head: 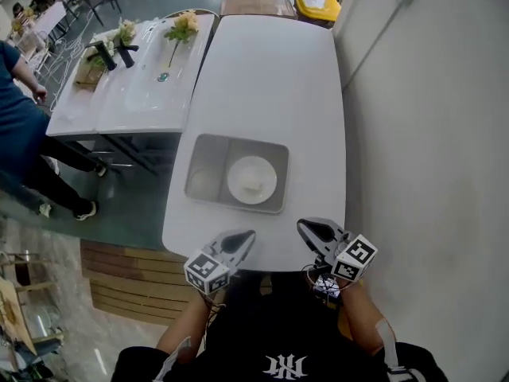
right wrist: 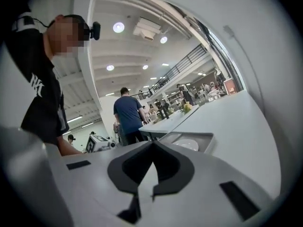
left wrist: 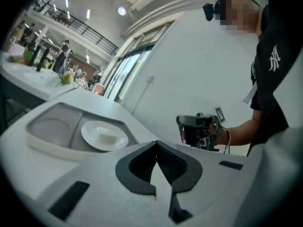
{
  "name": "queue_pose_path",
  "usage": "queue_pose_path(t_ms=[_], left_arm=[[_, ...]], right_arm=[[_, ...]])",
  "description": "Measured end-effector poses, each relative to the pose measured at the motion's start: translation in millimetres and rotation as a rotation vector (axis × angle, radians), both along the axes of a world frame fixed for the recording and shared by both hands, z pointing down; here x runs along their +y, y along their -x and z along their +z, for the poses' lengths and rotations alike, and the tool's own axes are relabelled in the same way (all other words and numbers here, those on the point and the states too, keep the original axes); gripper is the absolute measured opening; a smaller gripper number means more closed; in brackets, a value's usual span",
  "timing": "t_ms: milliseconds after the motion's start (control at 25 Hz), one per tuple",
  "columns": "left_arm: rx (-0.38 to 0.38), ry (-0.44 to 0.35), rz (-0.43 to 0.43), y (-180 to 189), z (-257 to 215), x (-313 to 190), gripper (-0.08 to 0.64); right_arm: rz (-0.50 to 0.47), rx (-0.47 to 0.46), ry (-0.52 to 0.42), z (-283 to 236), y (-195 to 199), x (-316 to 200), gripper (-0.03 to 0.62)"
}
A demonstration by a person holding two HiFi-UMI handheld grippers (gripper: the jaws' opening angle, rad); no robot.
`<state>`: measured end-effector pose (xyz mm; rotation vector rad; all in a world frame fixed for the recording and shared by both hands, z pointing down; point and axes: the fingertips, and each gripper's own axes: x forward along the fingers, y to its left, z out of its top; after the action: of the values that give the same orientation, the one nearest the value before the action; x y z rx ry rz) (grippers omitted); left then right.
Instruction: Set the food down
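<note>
A grey tray lies on the long white table, near its front edge. In the tray's right half stands a white plate with a pale piece of food on it. The left gripper view shows the same plate and food ahead of the jaws. My left gripper is shut and empty, just in front of the tray's near edge. My right gripper is shut and empty too, to the right of the tray. The right gripper view shows the tray beyond the closed jaws.
A second white table to the left carries flowers and dark bottles. A person in dark blue stands at the far left. A white wall runs along the right. A yellow bin stands beyond the table's far end.
</note>
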<state>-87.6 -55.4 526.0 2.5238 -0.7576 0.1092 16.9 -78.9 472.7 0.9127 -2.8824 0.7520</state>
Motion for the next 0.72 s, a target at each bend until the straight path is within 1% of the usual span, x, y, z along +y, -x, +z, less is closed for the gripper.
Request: queue_pose_path(t_ms=[80, 120, 200, 280, 320, 360, 400, 480, 520, 560, 640, 720], left_arm=[[0.015, 0.025, 0.055, -21.3, 4.0, 24.5, 0.006], [0.021, 0.019, 0.081, -30.9, 2.1, 31.6, 0.006], [0.014, -0.022, 0.127, -48.3, -8.7, 43.1, 0.006], [-0.025, -0.072, 0.143, -54.0, -20.4, 50.4, 0.006], [-0.044, -0.086, 0.132, -50.0, -23.3, 48.6, 0.006], [-0.050, -0.085, 0.103, -42.6, -24.9, 44.6, 0.006], [-0.036, -0.072, 0.056, -33.6, -27.6, 41.1, 0.006], [0.036, -0.056, -0.057, -16.2, -43.0, 40.1, 0.006], [0.072, -0.059, -0.099, -10.9, -53.9, 43.2, 0.006], [0.095, -0.064, -0.126, -9.6, -63.7, 49.9, 0.006], [0.099, -0.072, -0.150, -16.7, -76.2, 73.8, 0.006], [0.080, -0.079, -0.163, -23.8, -80.5, 98.7, 0.006]], right_arm=[[0.026, -0.025, -0.018, -3.7, -0.4, 18.9, 0.003], [0.038, -0.042, -0.015, -2.6, -0.2, 23.6, 0.003], [0.042, -0.087, 0.000, -3.2, 0.5, 33.2, 0.003], [0.004, -0.128, 0.003, -9.9, 5.8, 44.1, 0.005], [-0.032, -0.149, -0.005, -15.3, 11.4, 46.3, 0.004], [-0.071, -0.180, -0.011, -22.4, 17.1, 47.3, 0.004], [-0.108, -0.229, -0.009, -31.7, 20.7, 48.9, 0.005], [-0.162, -0.365, 0.004, -56.2, 20.3, 54.6, 0.005], [-0.182, -0.427, 0.001, -68.8, 16.8, 58.5, 0.005], [-0.195, -0.470, -0.007, -79.4, 11.1, 64.7, 0.006], [-0.212, -0.504, -0.015, -91.0, -3.7, 86.6, 0.005], [-0.232, -0.512, -0.006, -91.9, -13.7, 109.7, 0.005]])
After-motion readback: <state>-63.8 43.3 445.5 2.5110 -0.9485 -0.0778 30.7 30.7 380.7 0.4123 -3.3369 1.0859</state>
